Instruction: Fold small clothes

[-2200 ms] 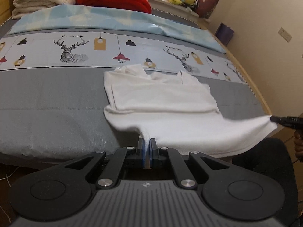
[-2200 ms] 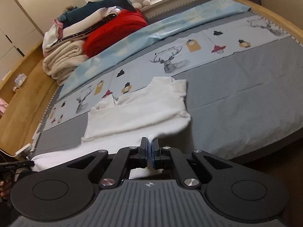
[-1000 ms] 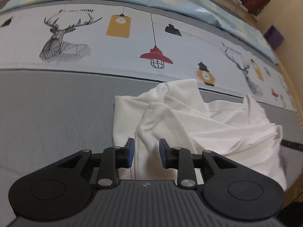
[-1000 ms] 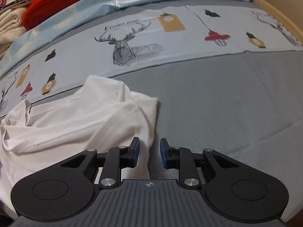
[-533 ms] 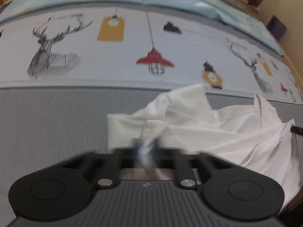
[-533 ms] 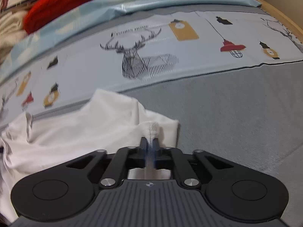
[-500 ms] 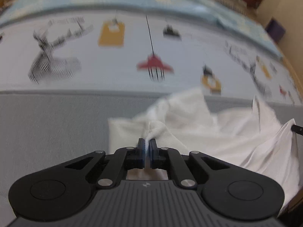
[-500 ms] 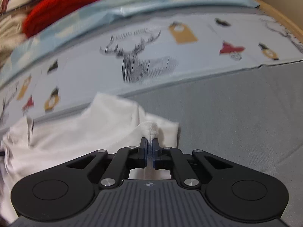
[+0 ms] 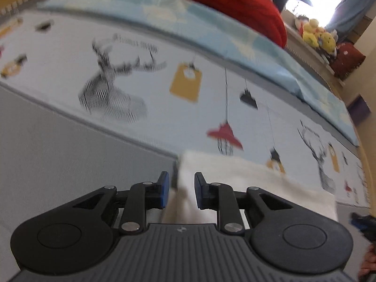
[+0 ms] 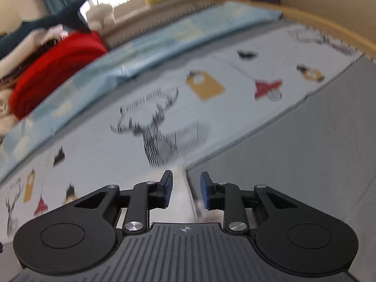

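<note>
A wide bed (image 9: 58, 155) covered in grey and deer-printed sheets fills both views. A red knitted blanket (image 10: 54, 70) is piled at its far side, beside yellow plush toys (image 9: 317, 36). The white folded garment (image 9: 246, 176) lies near, on the bed. The left gripper (image 9: 180, 191) and the right gripper (image 10: 185, 189) are opening, cloth edges loose between unpressed pads.

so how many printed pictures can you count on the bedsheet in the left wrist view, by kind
deer: 2
yellow tags: 2
red lamps: 1
black lamps: 1
total: 6
Smaller prints at the far edges are too blurred to sort.
</note>
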{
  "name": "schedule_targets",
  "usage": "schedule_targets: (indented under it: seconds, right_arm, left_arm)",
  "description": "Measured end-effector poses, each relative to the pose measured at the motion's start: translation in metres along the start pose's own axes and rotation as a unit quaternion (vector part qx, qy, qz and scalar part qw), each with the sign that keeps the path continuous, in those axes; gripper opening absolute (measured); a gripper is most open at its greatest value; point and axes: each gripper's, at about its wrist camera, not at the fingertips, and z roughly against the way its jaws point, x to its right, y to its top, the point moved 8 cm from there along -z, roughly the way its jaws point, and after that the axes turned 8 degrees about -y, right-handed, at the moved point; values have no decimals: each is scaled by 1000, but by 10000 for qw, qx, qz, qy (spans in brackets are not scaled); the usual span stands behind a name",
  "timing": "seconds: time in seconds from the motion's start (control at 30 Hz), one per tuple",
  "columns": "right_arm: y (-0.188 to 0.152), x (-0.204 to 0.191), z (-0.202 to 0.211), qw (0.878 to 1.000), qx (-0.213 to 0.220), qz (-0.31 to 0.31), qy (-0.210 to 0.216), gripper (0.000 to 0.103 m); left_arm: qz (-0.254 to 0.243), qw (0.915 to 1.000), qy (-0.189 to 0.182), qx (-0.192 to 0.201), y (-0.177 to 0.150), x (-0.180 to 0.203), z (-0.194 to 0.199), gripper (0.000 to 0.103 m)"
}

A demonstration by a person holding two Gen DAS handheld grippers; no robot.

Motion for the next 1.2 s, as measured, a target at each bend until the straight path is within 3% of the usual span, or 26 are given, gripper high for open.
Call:
schedule_targets:
  seconds: [0.17, 0.3, 0.53, 0.63, 0.67, 0.7, 0.73, 0.8, 0.87, 0.93, 1.0, 1.07, 1.13, 1.2]
  right_arm:
    - [-34, 9, -5, 9946, -874, 554, -68, 28]
    - [-64, 20, 7, 9854, -1412, 947, 18, 28]
    - [-100, 36, 35, 9722, -1775, 1518, 148, 28]
    - [-113, 44, 44, 9681, -1867, 1669, 90, 28]
    - [-118, 46, 48, 9662, -1922, 1711, 130, 26]
    - [-123, 46, 51, 9647, -1944, 1767, 171, 11]
    - [-124, 47, 56, 9641, -1900, 1844, 186, 4]
    - [-115, 49, 70, 9712, -1637, 1702, 307, 4]
    - [-96, 59, 89, 9845, -1349, 971, 555, 3]
    - [-92, 71, 103, 9889, -1219, 512, 684, 3]
    - [-105, 73, 100, 9869, -1377, 689, 482, 3]
    - [-126, 71, 86, 9772, -1819, 1072, 230, 4]
    - [-144, 70, 74, 9660, -2138, 1455, -77, 5]
    - [-141, 69, 72, 9686, -1974, 1490, -255, 6]
  left_arm:
    - [34, 9964, -225, -811, -31, -3, 0, 29]
    - [-96, 9861, -321, -1629, -73, -2, 0, 31]
    - [-665, 9742, -279, -2136, -127, 8, 16, 31]
    - [-905, 9718, -59, -2178, -145, 6, 22, 31]
    - [-930, 9716, 9, -2175, -149, 4, 24, 25]
    - [-955, 9722, 71, -2138, -151, 2, 26, 13]
    - [-983, 9733, 150, -2067, -151, 0, 31, 4]
    - [-921, 9808, 105, -1718, -143, 3, 48, 4]
    - [-862, 9880, -109, -1274, -133, 7, 70, 3]
    - [-746, 9893, -156, -1243, -137, 1, 74, 4]
    - [-484, 9869, -17, -1539, -149, -13, 64, 4]
    - [-448, 9836, 178, -1739, -157, -18, 54, 7]
    - [-381, 9849, 183, -1681, -156, -18, 52, 8]
    - [-266, 9882, 52, -1505, -149, -17, 53, 8]
